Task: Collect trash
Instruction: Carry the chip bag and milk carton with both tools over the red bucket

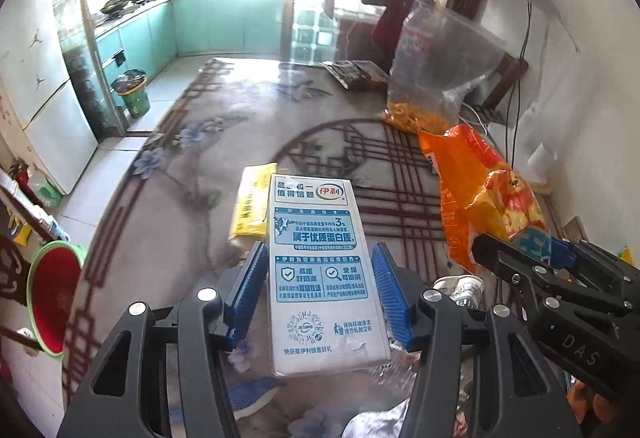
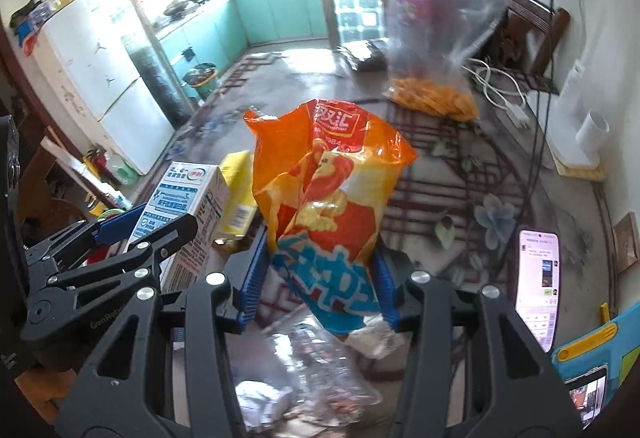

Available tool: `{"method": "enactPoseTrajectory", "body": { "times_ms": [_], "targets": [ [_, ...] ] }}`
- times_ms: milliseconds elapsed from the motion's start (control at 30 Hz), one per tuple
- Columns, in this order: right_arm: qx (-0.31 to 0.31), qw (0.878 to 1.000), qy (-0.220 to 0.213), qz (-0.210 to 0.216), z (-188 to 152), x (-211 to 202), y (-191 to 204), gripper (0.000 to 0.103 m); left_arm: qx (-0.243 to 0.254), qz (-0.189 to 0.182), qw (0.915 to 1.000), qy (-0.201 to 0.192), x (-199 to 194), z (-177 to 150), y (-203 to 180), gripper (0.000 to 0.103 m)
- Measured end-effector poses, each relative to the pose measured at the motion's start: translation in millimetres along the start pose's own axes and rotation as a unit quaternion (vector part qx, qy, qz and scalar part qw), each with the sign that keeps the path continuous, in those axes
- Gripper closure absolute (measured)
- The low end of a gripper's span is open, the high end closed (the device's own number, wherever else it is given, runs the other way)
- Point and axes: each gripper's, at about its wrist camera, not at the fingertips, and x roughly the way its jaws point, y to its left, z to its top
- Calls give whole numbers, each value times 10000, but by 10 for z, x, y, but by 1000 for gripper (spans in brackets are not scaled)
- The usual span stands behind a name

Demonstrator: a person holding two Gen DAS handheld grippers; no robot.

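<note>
Left wrist view: left gripper (image 1: pixel 320 280) clamps a white and blue rectangular milk carton (image 1: pixel 322 270), lifted clear of the patterned glass tabletop (image 1: pixel 248 126). A yellow packet (image 1: pixel 252 204) lies behind it, untouched.

Right wrist view: right gripper (image 2: pixel 320 278) is closed on a crumpled orange plastic snack wrapper (image 2: pixel 324 194), also raised. Crumpled foil and clear film (image 2: pixel 304 390) remain below. Judged: two items collected, none deposited; more trash left.

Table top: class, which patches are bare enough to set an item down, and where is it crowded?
Bare: the wide stretch of the table between the yellow packet and the dark packet at the far edge, and the patch right of the orange wrapper, before the phone. Crowded: the near edge under both grippers, littered with wrappers, and the corner around the clear bag.
</note>
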Motion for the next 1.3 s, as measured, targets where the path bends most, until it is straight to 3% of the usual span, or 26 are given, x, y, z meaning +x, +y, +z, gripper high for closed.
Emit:
{"method": "enactPoseTrajectory", "body": {
  "times_ms": [667,1300],
  "targets": [
    [-816,9961,-145,297,-22,-60,1431,57,-441,363,9973,-461,-649,-254,1272,52],
    [-1380,9895,-119,424,-94,127,2857,57,-814,614,9933,-539,-933,-341,2589,52]
  ]
}}
